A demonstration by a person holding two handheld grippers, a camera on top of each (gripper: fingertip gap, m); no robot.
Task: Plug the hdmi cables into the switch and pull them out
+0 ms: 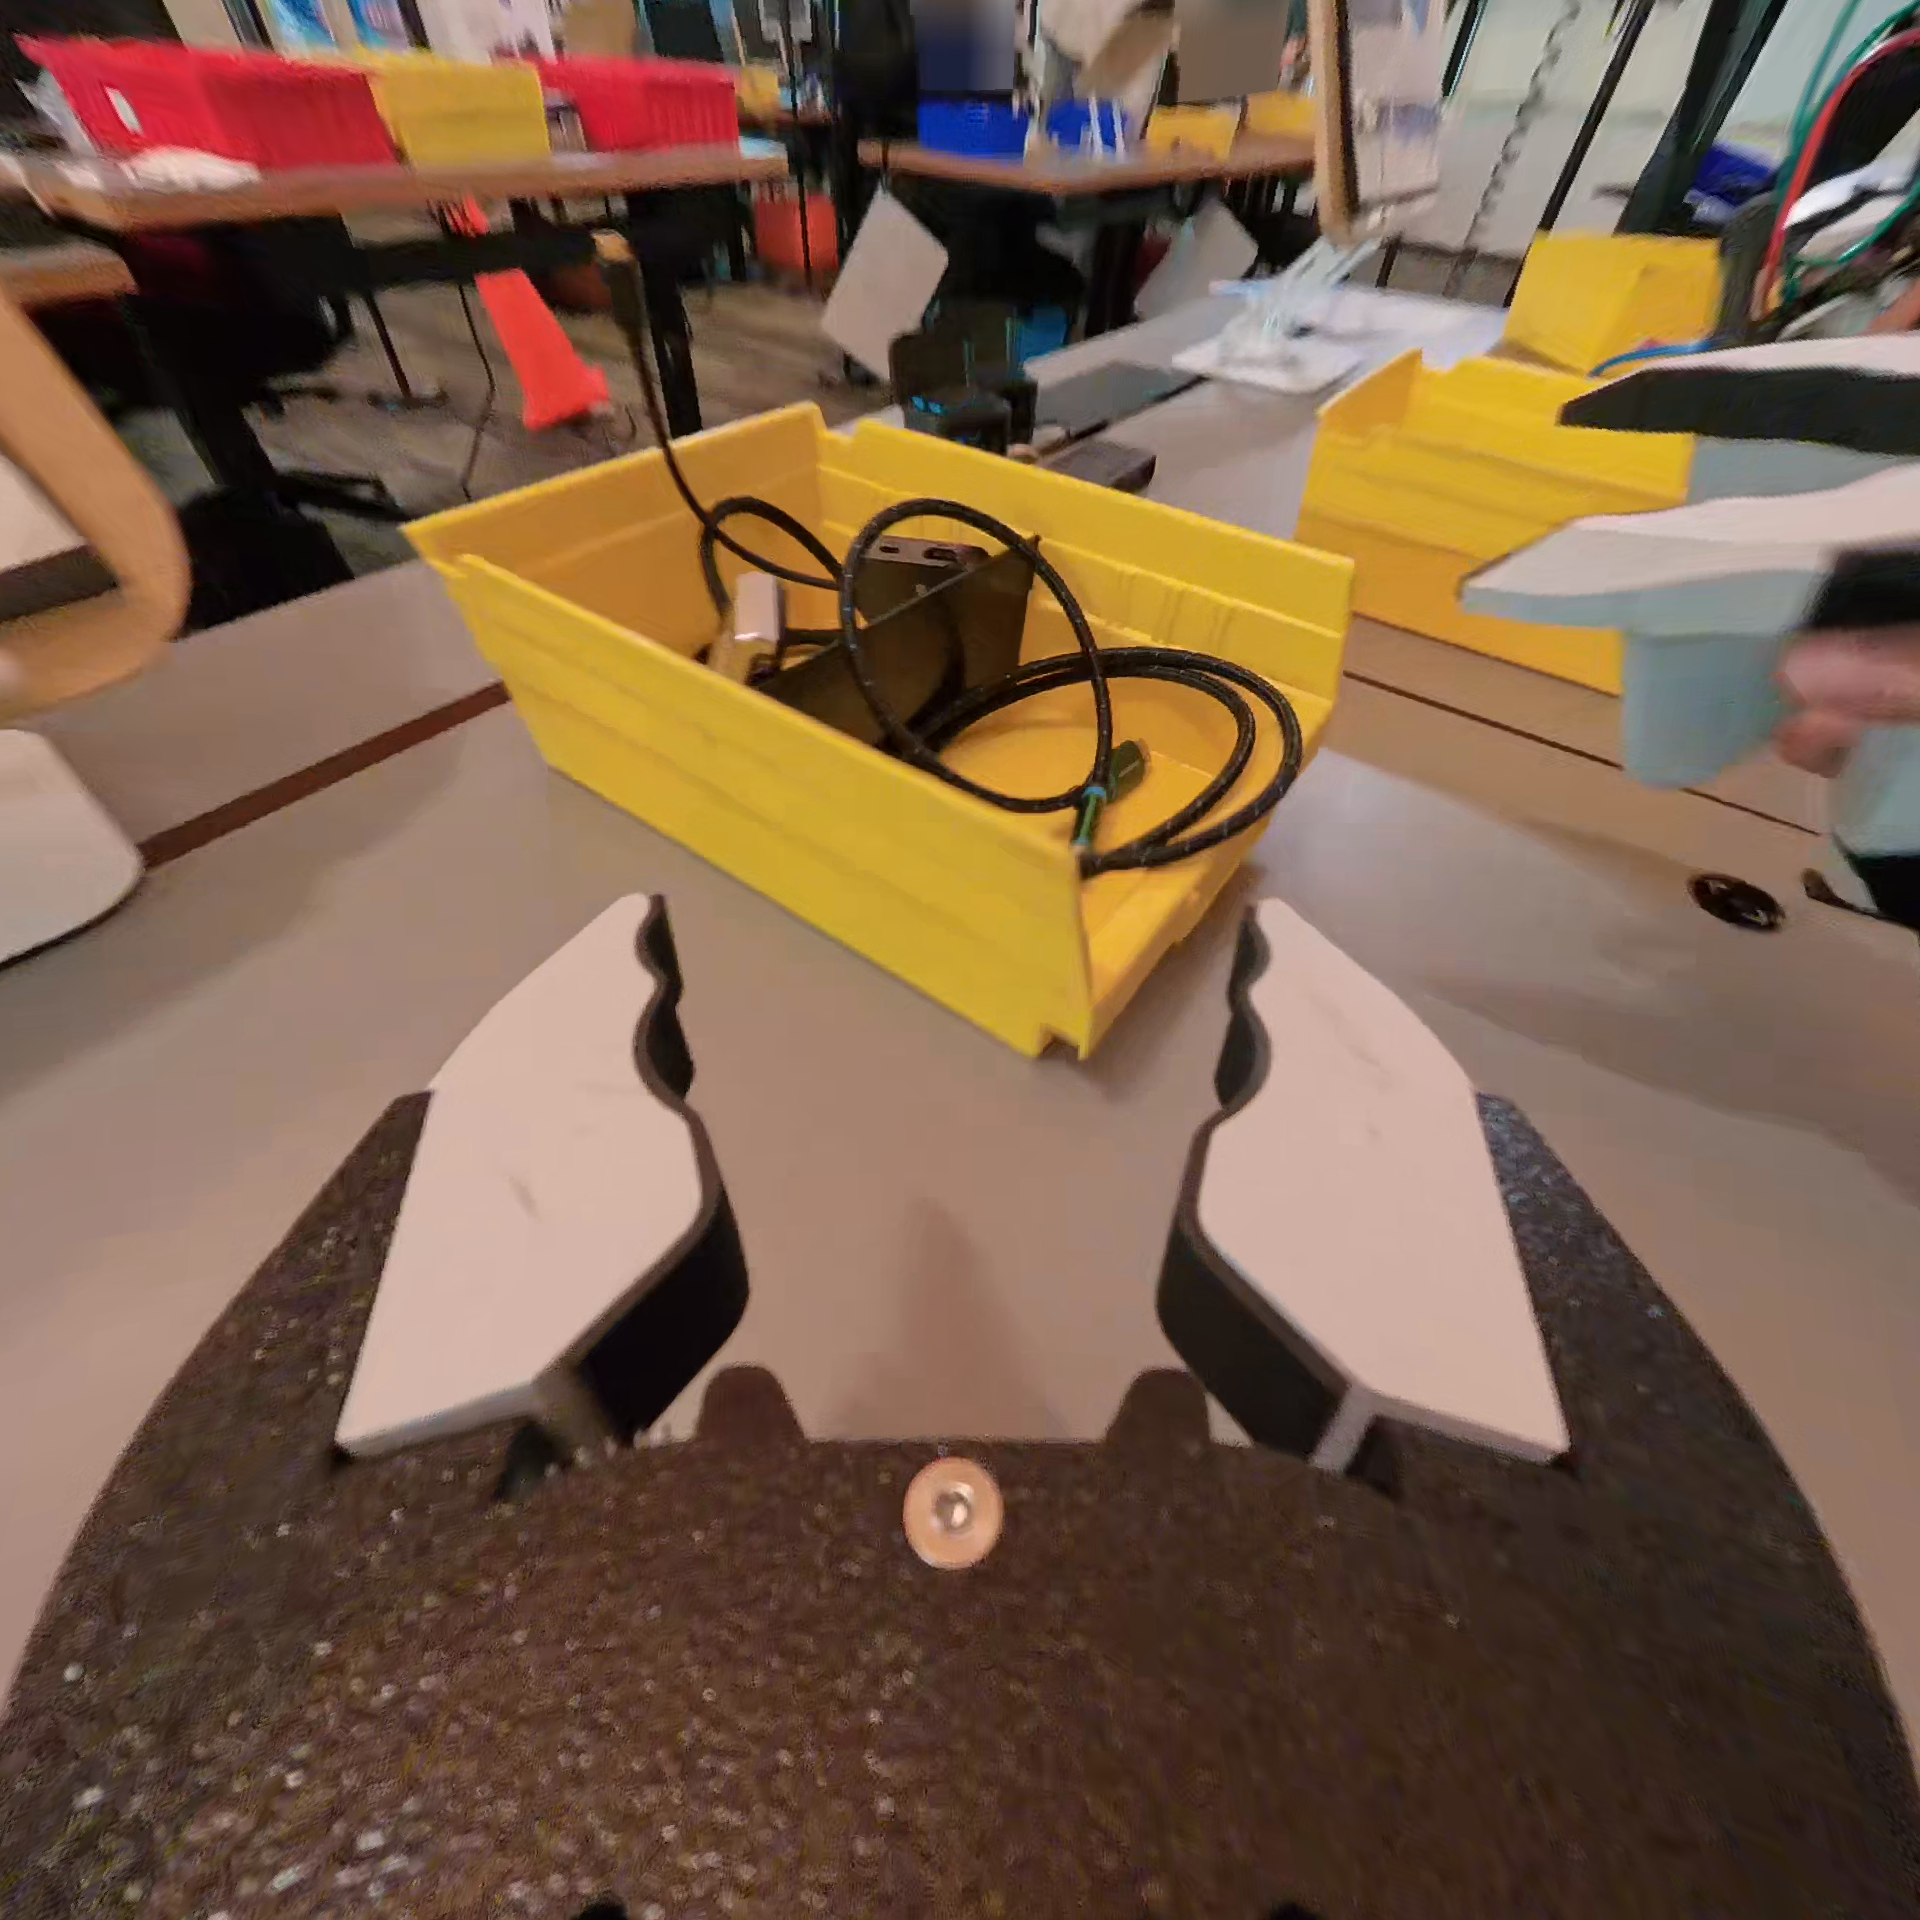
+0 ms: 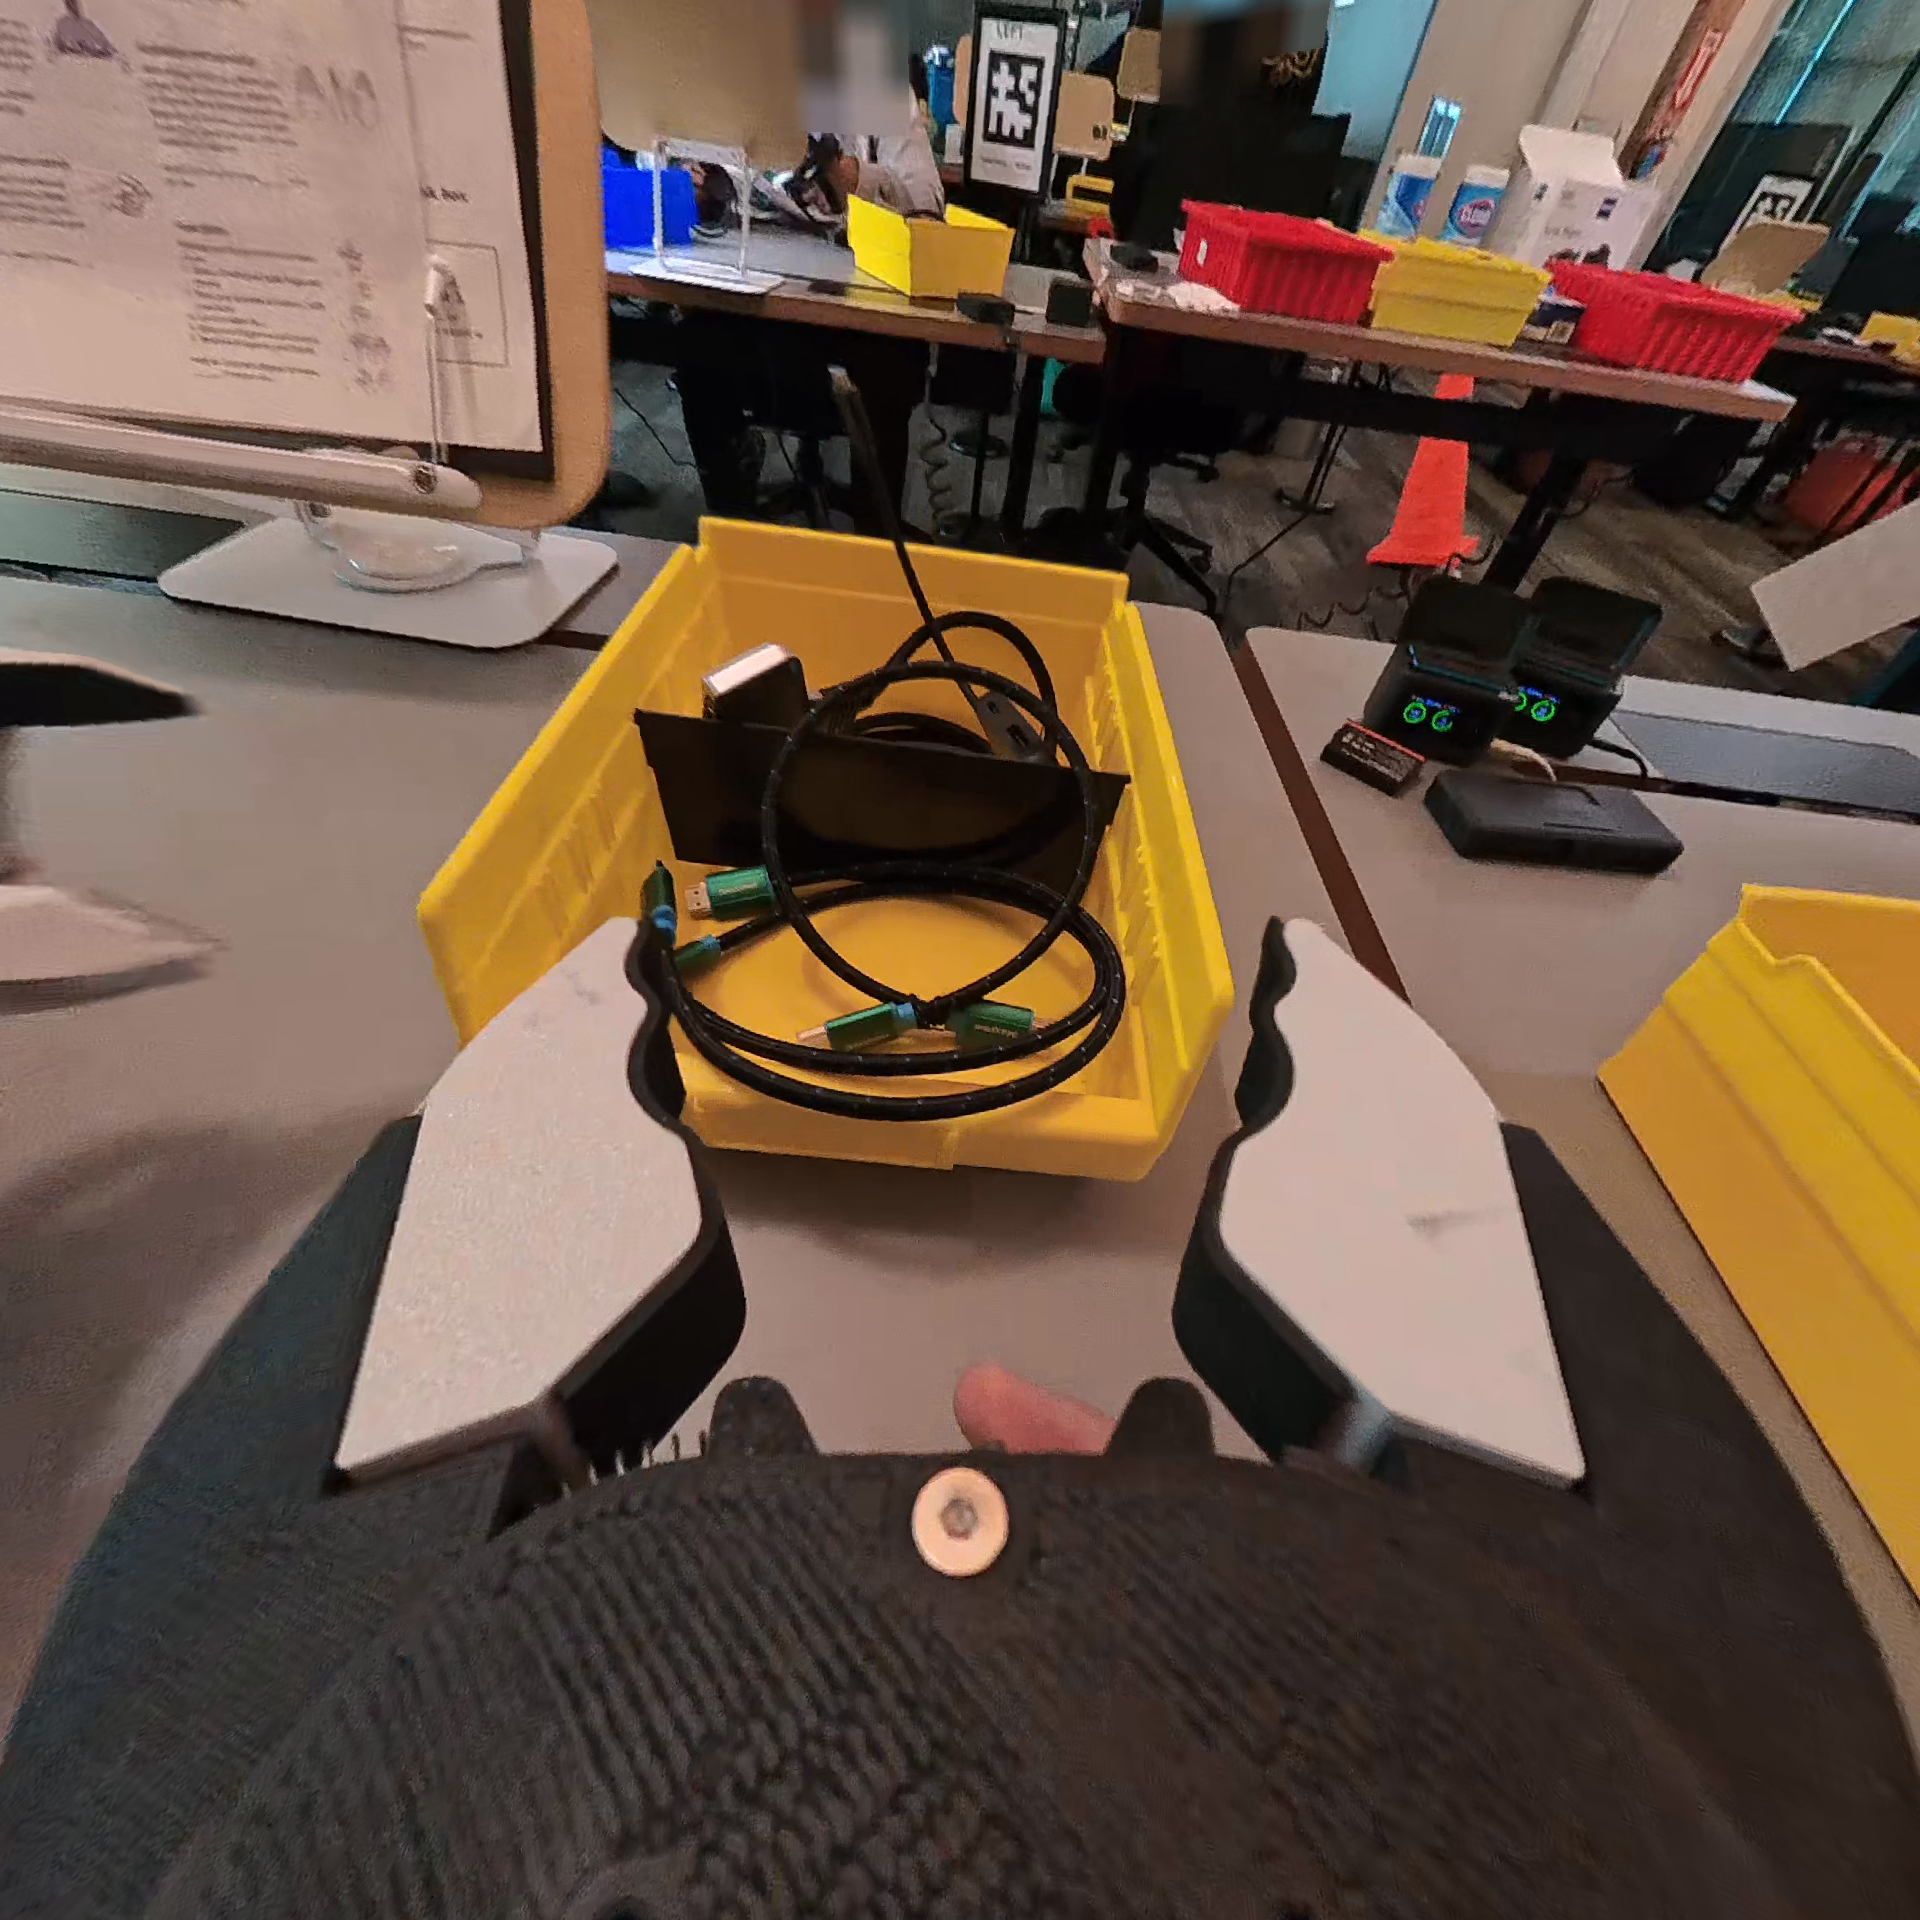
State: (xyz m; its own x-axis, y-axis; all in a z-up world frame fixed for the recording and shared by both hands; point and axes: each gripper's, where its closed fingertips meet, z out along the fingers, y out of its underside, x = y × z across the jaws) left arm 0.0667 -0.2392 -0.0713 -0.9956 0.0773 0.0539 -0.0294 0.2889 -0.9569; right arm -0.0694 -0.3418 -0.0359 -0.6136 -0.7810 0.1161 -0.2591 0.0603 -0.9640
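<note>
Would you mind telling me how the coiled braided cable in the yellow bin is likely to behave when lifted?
The braided cable probably stays floppy, since it lies in loose loops. Its green plugs would likely dangle. Overlapping coils may snag the black divider.

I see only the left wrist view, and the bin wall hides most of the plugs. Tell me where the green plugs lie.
Observer: The right wrist view shows two green plugs close together near the front wall of the yellow bin, on this side of the black divider.
Operator: Report the right gripper.
Observer: The right gripper is open and empty, facing the bin's front wall.
Operator: List any other plugs.
Observer: A third green plug lies by the divider, at the left in that view.
</note>
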